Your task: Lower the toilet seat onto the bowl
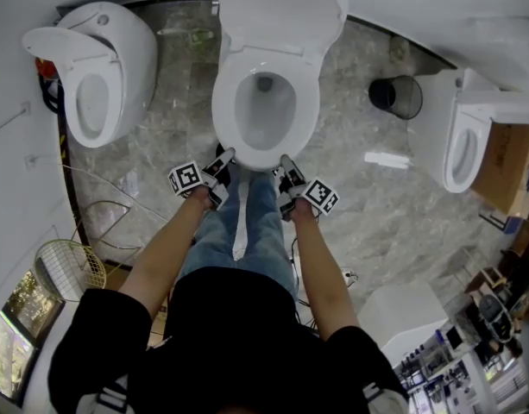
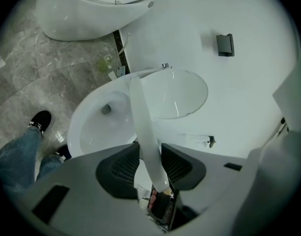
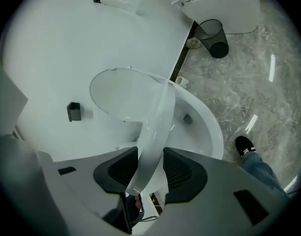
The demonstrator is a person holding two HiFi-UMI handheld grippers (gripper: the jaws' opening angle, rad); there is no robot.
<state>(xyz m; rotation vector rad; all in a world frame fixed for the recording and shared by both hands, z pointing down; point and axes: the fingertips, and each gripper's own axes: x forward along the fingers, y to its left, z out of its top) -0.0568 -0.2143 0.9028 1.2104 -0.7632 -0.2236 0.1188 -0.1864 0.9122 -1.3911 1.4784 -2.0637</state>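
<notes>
Currently, the toilet bowl point(image 1: 264, 115) sits at top centre of the head view, with the lid point(image 1: 281, 11) raised behind it. The toilet seat point(image 2: 143, 127) appears partway down. Your left gripper point(image 1: 224, 159) and right gripper point(image 1: 287, 164) each clamp its front rim. Judged step: lowering. Next, ease both down evenly before releasing.

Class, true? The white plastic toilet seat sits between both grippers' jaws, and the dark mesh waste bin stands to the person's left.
Wrong side: the head view shows the dark mesh waste bin to the person's right. The white plastic toilet seat sits between the jaws of the left gripper and the right gripper.
</notes>
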